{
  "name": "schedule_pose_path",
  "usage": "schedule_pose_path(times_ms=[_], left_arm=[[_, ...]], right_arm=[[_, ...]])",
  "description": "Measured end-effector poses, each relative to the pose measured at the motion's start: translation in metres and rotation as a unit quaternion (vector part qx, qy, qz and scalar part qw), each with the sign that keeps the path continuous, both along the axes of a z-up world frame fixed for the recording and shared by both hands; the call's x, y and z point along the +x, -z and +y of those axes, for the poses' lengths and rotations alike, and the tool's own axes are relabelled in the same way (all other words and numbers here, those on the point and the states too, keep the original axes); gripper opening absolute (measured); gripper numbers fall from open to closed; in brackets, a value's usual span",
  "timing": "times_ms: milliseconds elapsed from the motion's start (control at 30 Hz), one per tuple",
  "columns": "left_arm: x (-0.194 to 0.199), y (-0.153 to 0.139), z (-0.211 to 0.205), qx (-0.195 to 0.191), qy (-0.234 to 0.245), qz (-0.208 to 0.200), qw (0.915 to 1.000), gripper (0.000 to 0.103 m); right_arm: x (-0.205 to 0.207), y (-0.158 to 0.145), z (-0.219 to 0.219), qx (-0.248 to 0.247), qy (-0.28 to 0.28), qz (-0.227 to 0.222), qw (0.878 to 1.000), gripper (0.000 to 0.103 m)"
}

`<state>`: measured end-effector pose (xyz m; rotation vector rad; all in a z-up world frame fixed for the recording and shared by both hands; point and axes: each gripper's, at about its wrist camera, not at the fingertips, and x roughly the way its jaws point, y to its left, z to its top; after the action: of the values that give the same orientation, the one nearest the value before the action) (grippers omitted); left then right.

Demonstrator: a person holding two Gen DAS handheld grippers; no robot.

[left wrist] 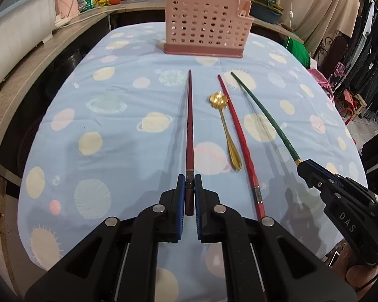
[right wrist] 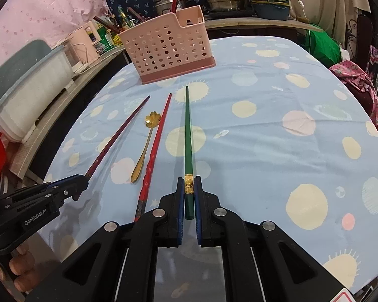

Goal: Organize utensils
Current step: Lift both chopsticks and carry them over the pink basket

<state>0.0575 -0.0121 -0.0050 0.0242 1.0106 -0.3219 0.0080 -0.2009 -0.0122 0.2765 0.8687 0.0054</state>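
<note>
left gripper [left wrist: 189, 185] clamped on maroon chopstick [left wrist: 189, 125], right gripper [right wrist: 189, 188] apparently pinching green chopstick [right wrist: 188, 138]

Table under blue planet-print cloth [left wrist: 128, 95]. On it: pink perforated basket [left wrist: 204, 30] at far end; nearer, red chopstick [left wrist: 242, 146] and gold flower-bowl spoon [left wrist: 226, 130] lying side by side.
</note>
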Motion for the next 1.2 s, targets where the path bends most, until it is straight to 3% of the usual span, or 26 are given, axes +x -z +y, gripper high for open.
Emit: schedule_pose_path(times_ms=[467, 1200], left_arm=[[0.014, -0.071, 0.017, -0.032, -0.013, -0.069, 0.997, 0.007], [0.085, -0.155, 0.019, -0.047, -0.03, -0.137, 0.9889, 0.007]], right_arm=[[0.001, -0.073, -0.033, 0.017, 0.031, -0.087, 0.996, 0.007], [0.059, -0.173, -0.053, 0.004, 0.038, -0.196, 0.98, 0.007]])
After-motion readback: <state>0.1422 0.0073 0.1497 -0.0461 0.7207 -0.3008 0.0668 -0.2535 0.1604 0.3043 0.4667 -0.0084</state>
